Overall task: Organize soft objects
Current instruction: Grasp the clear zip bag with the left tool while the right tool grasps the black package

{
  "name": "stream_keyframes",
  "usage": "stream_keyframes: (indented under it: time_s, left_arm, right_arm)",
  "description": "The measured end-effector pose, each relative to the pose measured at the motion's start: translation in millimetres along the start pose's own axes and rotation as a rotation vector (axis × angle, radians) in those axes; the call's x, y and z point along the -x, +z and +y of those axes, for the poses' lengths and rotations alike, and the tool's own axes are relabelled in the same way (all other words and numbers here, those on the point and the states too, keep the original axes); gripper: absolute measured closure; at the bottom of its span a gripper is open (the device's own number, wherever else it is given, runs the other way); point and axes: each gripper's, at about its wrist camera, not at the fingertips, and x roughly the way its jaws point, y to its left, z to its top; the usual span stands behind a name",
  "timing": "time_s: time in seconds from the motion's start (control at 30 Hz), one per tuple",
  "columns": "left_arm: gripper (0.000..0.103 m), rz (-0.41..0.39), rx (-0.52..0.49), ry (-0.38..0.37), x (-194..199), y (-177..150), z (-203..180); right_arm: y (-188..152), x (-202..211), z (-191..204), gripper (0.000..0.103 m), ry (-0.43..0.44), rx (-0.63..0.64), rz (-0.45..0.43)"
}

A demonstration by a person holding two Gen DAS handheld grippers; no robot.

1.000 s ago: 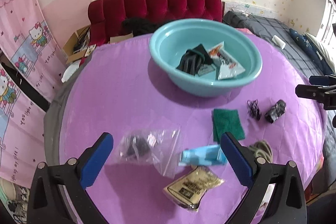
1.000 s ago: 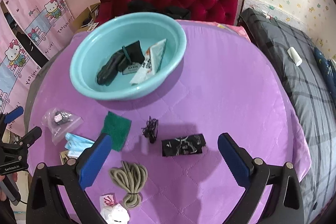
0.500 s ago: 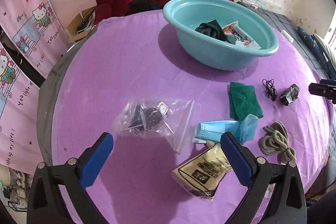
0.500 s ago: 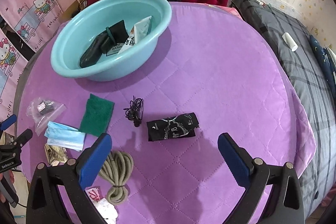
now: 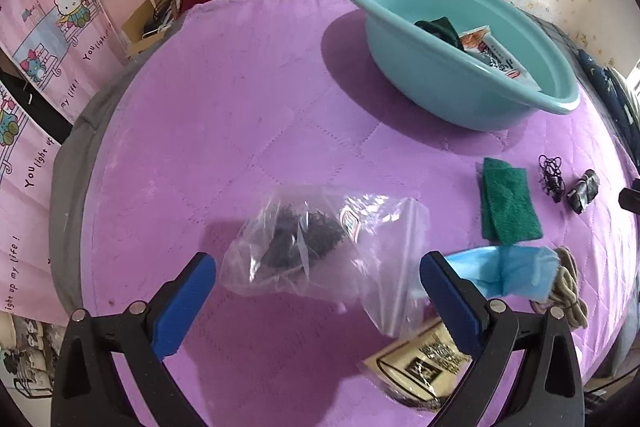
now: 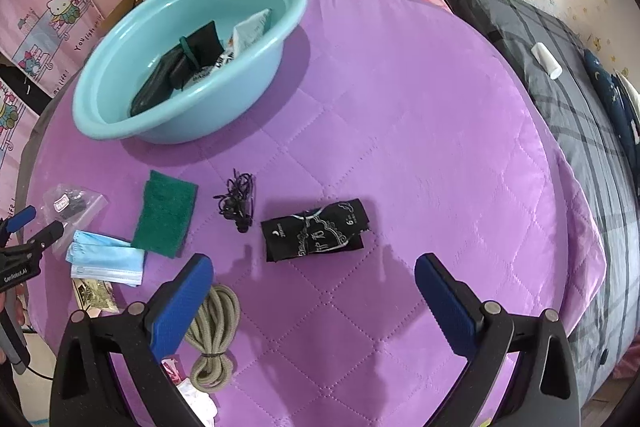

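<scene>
I hold the left hand-held gripper [image 5: 316,297] with its jaws spread wide, empty, low over the purple quilted table [image 5: 240,131]. The clear plastic bag [image 5: 320,247], holding dark crumpled contents, lies at lower centre of the left wrist view, between the two blue pads and just ahead of them. I judge this alignment is chosen so that a short advance and a closing stroke will take the bag at its bulky middle.

The right hand-held gripper [image 6: 314,293] is likewise wide and empty. The black printed packet [image 6: 316,235] lies at centre of the right wrist view, just ahead of the gap between the pads, so it is the probable target for this side.

The teal basin [image 6: 192,67], upper left of the right wrist view, already holds a dark pouch and a white sachet; I take it as the collection point.

Items remaining on the table:
- green scouring pad [image 6: 166,213]
- blue face mask [image 6: 106,259]
- tangle of black hair ties [image 6: 238,201]
- coiled beige cord [image 6: 214,335]
- tan printed sachet [image 5: 420,363]

The bag film is slack and slippery; a shallow pinch may slide off.
</scene>
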Motion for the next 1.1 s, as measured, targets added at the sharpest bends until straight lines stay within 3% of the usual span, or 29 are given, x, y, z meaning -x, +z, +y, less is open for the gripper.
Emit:
stream_keyframes:
  time_s: [0.27, 0.37, 0.6, 0.8, 1.1]
  left_arm:
    - [0.001, 0.042, 0.004, -0.011, -22, 12, 7]
    - [0.030, 0.060, 0.014, -0.036, -27, 14, 12]
    - [0.048, 0.056, 0.004, -0.087, -27, 11, 13]
    - [0.050, 0.042, -0.008, -0.100, -12, 12, 13]
    - [0.050, 0.010, 0.010, -0.104, 18, 10, 14]
  right_arm:
    - [3, -11, 1, 0.000, -0.016, -0.013, 0.040]
    - [4, -13, -1, 0.000, -0.021, -0.015, 0.053]
    - [10, -21, -4, 0.000, -0.015, -0.007, 0.077]
    - [20, -30, -2, 0.000, -0.012, 0.058, 0.098]
    - [39, -47, 7, 0.000, 0.040, 0.315, 0.159]
